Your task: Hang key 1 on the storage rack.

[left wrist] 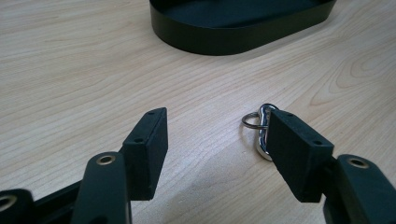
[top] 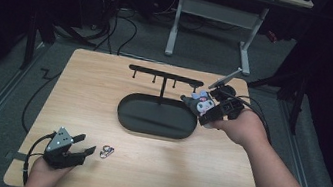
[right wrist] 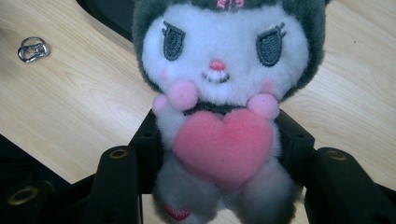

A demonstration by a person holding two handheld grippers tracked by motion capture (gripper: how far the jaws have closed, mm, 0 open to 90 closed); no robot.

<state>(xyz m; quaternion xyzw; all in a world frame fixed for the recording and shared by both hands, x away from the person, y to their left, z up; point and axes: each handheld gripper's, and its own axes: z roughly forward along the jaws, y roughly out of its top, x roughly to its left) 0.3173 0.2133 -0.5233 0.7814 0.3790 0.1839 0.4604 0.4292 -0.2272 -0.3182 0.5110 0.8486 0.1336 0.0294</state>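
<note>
- Left gripper (top: 76, 147) at about 7 o'clock on the wooden table (top: 105, 84), resting low near the front edge, jaws spread wide apart and holding nothing.
- Just off its tips, toward 3 o'clock, a small metal key ring (top: 106, 152): in the left gripper view lying flat on the wood, partly behind one jaw pad, apparently not pinched. Probably light, hard and slippery; hard to lift flat, so best pinched across the thicker clasp, not the thin wire loop.
- At the centre, a black oval tray (top: 130, 115) with an upright post and a hook bar (top: 165, 76) across the top at 12 o'clock; no item hanging from it.
- At about 2 o'clock, right gripper (top: 204, 110) raised beside the tray's right end, jaws clamped on the plush toy (top: 200, 101).
- In the right gripper view, pads pressing the toy's torso from both sides, behind a pink heart. Looks soft, light and squashy, not fragile; body grip seems secure, though the fur may slide.
</note>
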